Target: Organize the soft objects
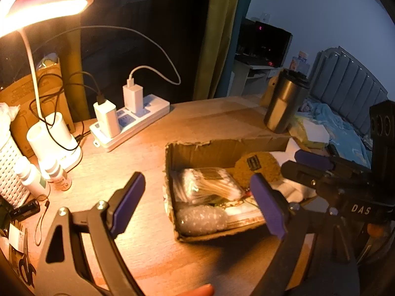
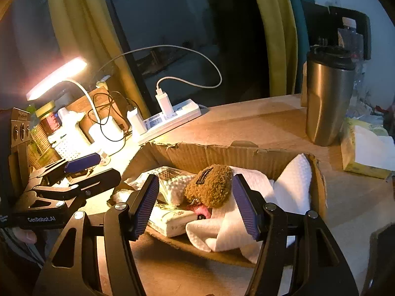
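A brown plush toy [image 2: 212, 185] is seen lying in the cardboard box [image 2: 222, 155] among a white cloth [image 2: 246, 222] and packets, apparently just set down. The right gripper [image 2: 195, 204] is held released around it, gripping nothing. The left gripper [image 1: 197, 204] is kept wide and empty beside the box.

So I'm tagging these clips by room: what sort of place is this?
Probably a bedroom desk at night: a bed with a padded headboard behind it, a lit desk lamp and a power strip with chargers.
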`<state>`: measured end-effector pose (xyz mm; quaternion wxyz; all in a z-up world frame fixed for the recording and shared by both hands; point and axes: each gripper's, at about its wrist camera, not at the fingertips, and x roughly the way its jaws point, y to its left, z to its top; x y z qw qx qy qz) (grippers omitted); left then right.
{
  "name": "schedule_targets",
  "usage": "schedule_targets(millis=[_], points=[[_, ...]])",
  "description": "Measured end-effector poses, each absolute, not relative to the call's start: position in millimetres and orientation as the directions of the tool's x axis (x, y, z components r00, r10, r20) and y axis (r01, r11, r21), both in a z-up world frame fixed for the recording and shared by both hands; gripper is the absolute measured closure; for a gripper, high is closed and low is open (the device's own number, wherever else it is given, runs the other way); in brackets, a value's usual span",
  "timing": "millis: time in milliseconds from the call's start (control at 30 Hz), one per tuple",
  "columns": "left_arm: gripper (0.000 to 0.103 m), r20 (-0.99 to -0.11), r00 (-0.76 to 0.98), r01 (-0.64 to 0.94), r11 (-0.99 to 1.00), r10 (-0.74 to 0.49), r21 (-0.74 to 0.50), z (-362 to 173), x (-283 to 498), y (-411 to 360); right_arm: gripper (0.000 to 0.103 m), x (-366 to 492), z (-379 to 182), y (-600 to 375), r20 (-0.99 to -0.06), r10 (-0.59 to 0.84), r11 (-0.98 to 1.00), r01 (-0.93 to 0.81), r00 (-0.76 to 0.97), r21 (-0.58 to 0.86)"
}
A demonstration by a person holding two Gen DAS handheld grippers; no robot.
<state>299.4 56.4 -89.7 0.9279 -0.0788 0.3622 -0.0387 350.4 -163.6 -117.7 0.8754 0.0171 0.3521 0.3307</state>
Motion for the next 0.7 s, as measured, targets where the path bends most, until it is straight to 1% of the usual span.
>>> schedule_targets(millis=[700], points=[[0.015, -0.621, 0.773, 0.045, 0.987, -0.134, -0.157, -70, 245, 40, 0.038, 296, -105, -190, -0.571, 0.579, 0.796, -0.556, 0.582, 0.239]])
